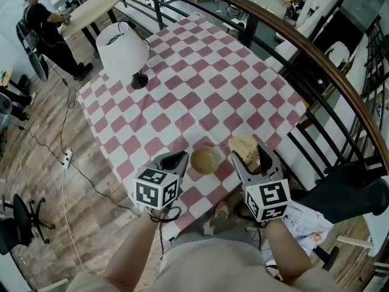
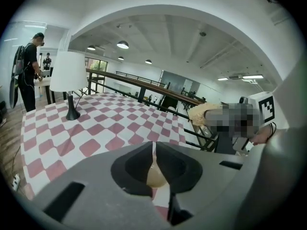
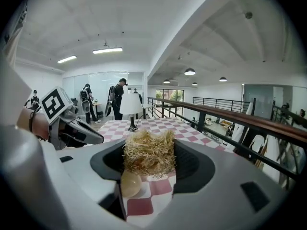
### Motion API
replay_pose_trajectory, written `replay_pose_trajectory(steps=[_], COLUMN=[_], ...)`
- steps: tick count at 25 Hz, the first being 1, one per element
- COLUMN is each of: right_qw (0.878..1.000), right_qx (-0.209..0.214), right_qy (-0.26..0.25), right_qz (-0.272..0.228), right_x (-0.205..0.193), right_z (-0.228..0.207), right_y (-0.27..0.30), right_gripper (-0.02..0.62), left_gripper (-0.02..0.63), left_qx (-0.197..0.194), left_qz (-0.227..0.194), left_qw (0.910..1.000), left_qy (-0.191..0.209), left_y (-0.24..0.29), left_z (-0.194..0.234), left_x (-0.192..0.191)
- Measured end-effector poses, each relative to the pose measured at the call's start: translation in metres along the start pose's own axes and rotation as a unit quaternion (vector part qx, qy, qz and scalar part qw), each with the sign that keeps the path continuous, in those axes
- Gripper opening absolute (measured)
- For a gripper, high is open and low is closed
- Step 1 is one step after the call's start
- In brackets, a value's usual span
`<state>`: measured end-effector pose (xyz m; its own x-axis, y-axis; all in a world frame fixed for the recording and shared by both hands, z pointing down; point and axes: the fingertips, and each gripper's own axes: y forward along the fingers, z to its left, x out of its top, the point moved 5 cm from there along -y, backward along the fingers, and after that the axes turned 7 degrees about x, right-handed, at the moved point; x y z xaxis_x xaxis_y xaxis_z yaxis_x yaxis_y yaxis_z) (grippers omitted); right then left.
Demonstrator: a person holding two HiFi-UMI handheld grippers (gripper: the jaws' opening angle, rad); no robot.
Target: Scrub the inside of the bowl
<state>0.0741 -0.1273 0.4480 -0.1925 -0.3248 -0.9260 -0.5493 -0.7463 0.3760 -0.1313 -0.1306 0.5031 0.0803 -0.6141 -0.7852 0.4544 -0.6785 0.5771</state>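
A small tan bowl [image 1: 204,160] sits on the red-and-white checked table [image 1: 200,90] near its front edge. My left gripper [image 1: 181,159] is at the bowl's left rim, jaws drawn almost together. In the left gripper view the bowl [image 2: 156,176] fills the thin slit between those jaws [image 2: 153,150]. My right gripper [image 1: 250,155] hangs just right of the bowl, shut on a straw-coloured fibre scrubber [image 1: 244,148]. The right gripper view shows the scrubber [image 3: 148,152] bunched between its jaws and a bit of the bowl [image 3: 130,183] below.
A white-shaded lamp [image 1: 123,47] stands at the table's far left. A wooden-topped metal railing [image 1: 316,59] runs close along the table's right side. A person [image 1: 42,23] stands by a round table at the far left. Cables trail over the wooden floor [image 1: 64,157].
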Motion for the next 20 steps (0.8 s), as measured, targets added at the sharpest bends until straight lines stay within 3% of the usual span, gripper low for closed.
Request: replay_pose_trajectory(steps=[5, 8, 13, 17, 20], right_qw=[0.998, 0.996, 0.99, 0.984, 0.977], right_qx=[0.017, 0.021, 0.02, 0.024, 0.029], right_qy=[0.013, 0.003, -0.042, -0.079, -0.103], right_qz=[-0.058, -0.089, -0.131, -0.159, -0.182], right_x=[0.05, 0.081, 0.121, 0.144, 0.164], right_z=[0.007, 0.015, 0.028, 0.044, 0.057], right_y=[-0.03, -0.051, -0.079, -0.097, -0.118], right_gripper=[0.258, 0.258, 0.258, 0.258, 0.258], left_gripper=[0.025, 0.021, 0.017, 0.017, 0.017], left_qx=[0.02, 0.018, 0.033, 0.026, 0.027], left_qz=[-0.088, -0.12, -0.169, -0.197, -0.232], left_qw=[0.9959, 0.9926, 0.9815, 0.9772, 0.969], left_qy=[-0.008, 0.005, 0.084, 0.076, 0.082], left_y=[-0.036, -0.057, -0.09, -0.117, -0.141], left_z=[-0.007, -0.016, -0.029, -0.034, -0.044], left_x=[0.039, 0.063, 0.103, 0.123, 0.139])
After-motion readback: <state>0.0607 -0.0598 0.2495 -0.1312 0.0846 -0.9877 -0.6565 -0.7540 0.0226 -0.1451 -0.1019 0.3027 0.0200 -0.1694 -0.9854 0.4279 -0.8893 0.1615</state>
